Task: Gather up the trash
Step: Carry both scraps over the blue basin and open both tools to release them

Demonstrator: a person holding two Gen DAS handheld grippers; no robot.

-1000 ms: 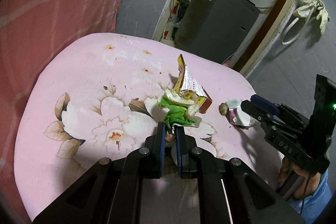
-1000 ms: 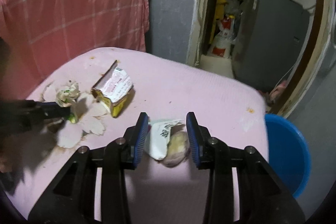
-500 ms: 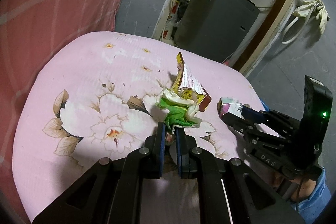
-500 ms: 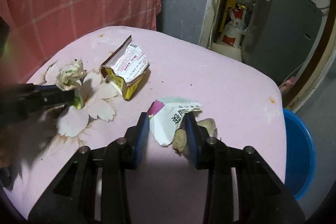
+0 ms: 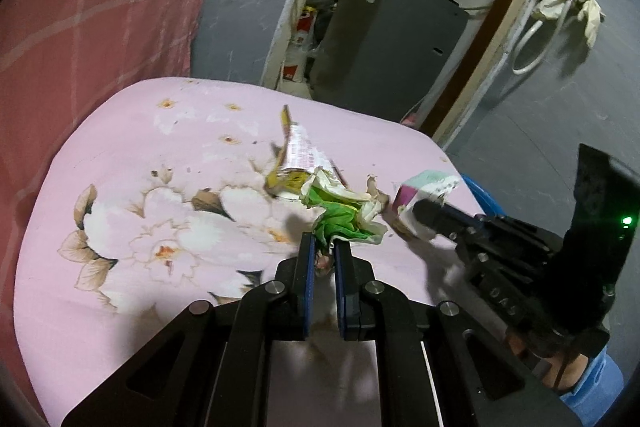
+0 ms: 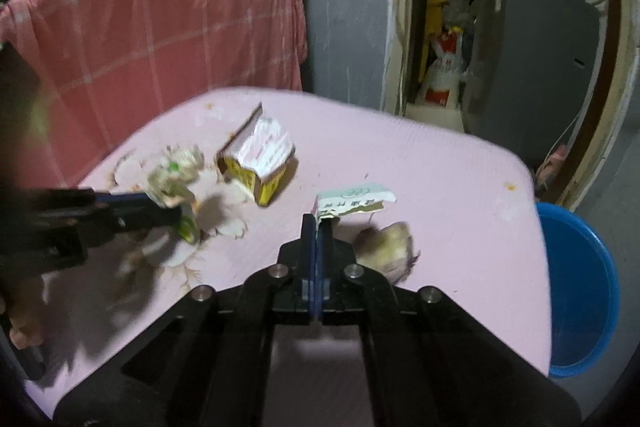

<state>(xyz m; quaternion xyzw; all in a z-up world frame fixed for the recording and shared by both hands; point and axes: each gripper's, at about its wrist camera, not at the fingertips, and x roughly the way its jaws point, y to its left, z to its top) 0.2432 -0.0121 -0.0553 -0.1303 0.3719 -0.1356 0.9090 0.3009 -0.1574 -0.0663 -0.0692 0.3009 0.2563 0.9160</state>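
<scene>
Desk (image 6: 440,163), pink cloth. My left tool (image 5: 323,255): clamped on green wrapper (image 5: 340,215), crumpled, light, soft. My right tool (image 6: 317,227): clamped on torn paper (image 6: 354,197) by its lower edge; thin, tears easily. Loose: yellow carton (image 6: 260,163), crushed, stiff; take a flap. Brown lump (image 6: 386,243), likely soft. Blue tub (image 6: 580,291) beside desk.

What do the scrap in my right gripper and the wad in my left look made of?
Scrap: thin printed paper or card, matte, with a torn ragged edge. Wad: crumpled paper or tissue, white and green, soft creases; possibly thin plastic film.
</scene>
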